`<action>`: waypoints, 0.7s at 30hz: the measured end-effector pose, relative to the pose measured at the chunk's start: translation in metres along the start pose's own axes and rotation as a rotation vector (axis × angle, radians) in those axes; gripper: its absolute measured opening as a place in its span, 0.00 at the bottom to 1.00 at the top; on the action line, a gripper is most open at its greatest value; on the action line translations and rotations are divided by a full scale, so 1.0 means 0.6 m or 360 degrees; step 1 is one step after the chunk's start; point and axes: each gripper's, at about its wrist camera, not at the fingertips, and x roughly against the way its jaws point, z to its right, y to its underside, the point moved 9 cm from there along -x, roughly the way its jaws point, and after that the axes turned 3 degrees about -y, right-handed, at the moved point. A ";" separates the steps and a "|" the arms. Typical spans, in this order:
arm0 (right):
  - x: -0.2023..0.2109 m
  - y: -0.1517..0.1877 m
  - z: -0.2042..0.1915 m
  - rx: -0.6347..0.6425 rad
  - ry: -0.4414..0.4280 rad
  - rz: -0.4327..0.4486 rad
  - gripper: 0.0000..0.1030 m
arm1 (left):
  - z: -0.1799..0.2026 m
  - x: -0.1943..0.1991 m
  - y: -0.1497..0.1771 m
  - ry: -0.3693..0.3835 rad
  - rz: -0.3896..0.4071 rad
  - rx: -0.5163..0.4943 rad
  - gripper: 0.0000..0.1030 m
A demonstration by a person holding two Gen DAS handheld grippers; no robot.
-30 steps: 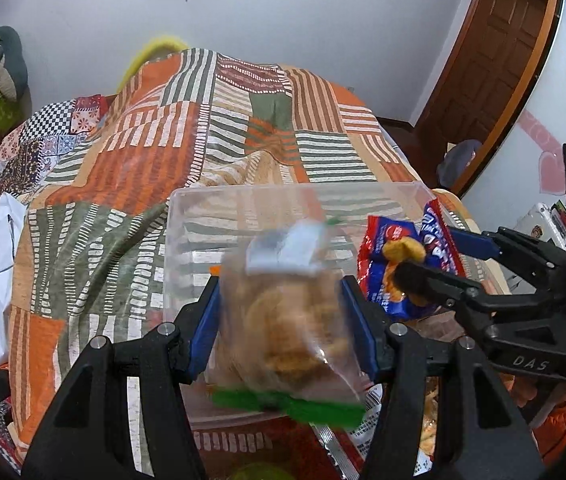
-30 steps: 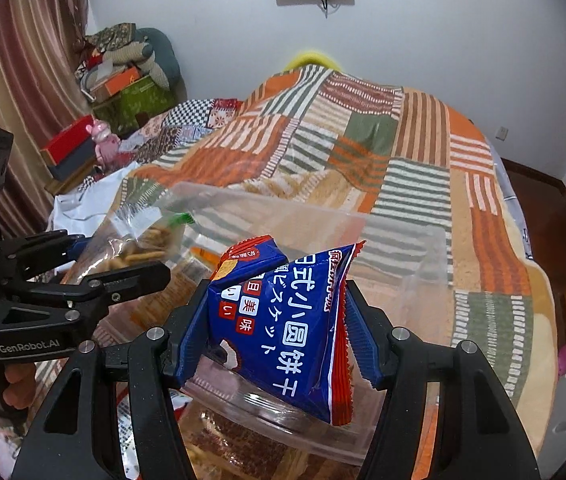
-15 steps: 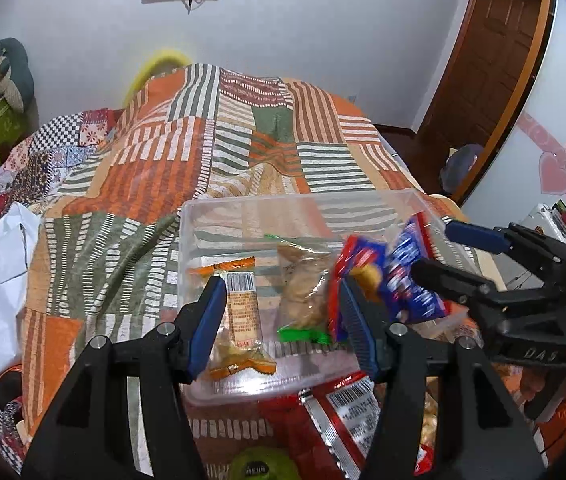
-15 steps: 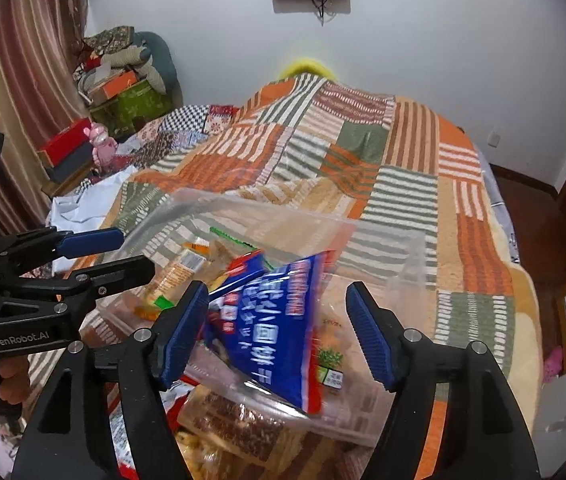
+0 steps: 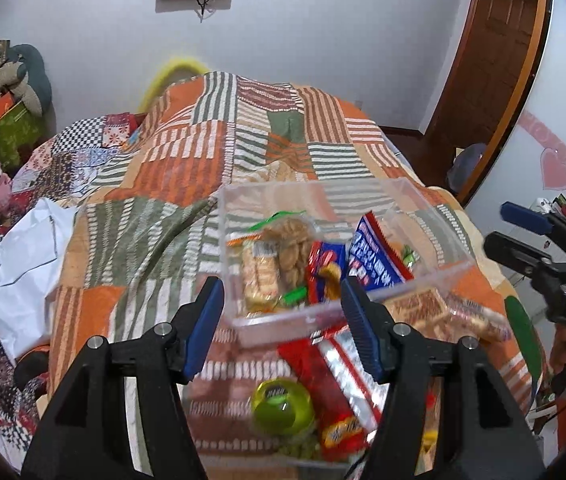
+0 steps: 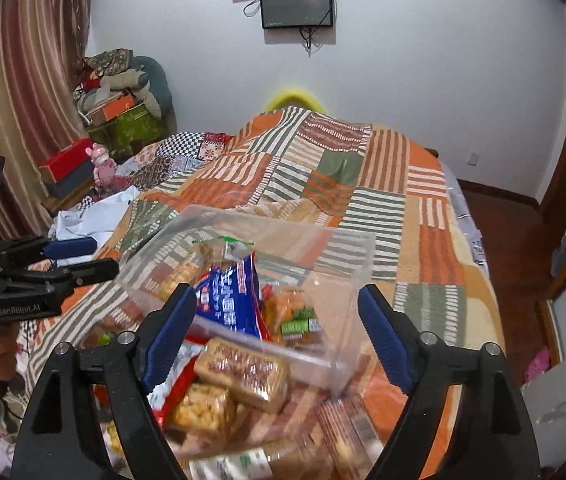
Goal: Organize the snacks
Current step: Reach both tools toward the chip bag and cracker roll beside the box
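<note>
Both tongs empty, jaws have just been opening: left tongs point(image 5: 281, 320), right tongs point(image 6: 277, 334). Loose brown bar pack point(image 6: 243, 372) lies just before clear bin point(image 6: 347, 280), nearer right tongs.

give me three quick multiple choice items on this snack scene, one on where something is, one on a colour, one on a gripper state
1. Where is the blue snack packet?
A. inside the clear bin
B. on the floor
C. in the right gripper

2. What colour are the gripper pads?
A. yellow
B. blue
C. white

3. The left gripper is
A. shut on a packet
B. shut on the bin
C. open, holding nothing

Answers:
1 A, it lies among other snacks within the bin walls.
2 B, both pads show blue.
3 C, its jaws stand apart with nothing pressed between them.
</note>
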 end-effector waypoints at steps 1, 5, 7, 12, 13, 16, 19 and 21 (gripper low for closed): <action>0.004 0.006 -0.001 0.0005 0.0005 0.0000 0.80 | -0.003 0.004 0.006 -0.0010 -0.0002 -0.0001 0.61; 0.018 0.036 -0.004 -0.0011 0.0012 -0.0017 0.81 | -0.016 0.020 0.036 -0.0038 -0.0033 0.0014 0.64; 0.019 0.057 -0.007 -0.0029 0.0004 -0.0039 0.81 | -0.020 0.026 0.051 -0.0044 -0.0055 0.0022 0.64; 0.015 0.100 -0.017 -0.0097 -0.0035 -0.0106 0.81 | -0.023 0.031 0.096 -0.0038 -0.0119 0.0045 0.64; 0.011 0.110 -0.019 -0.0113 -0.0047 -0.0126 0.81 | -0.021 0.032 0.104 -0.0033 -0.0129 0.0048 0.64; -0.004 0.133 -0.026 -0.0136 -0.0077 -0.0186 0.81 | -0.009 0.037 0.127 -0.0012 -0.0160 0.0037 0.64; -0.019 0.159 -0.031 -0.0144 -0.0074 -0.0243 0.81 | 0.008 0.048 0.141 -0.0015 -0.0145 -0.0002 0.64; -0.024 0.170 -0.032 -0.0139 -0.0054 -0.0267 0.81 | 0.022 0.055 0.149 -0.0005 -0.0140 -0.0026 0.64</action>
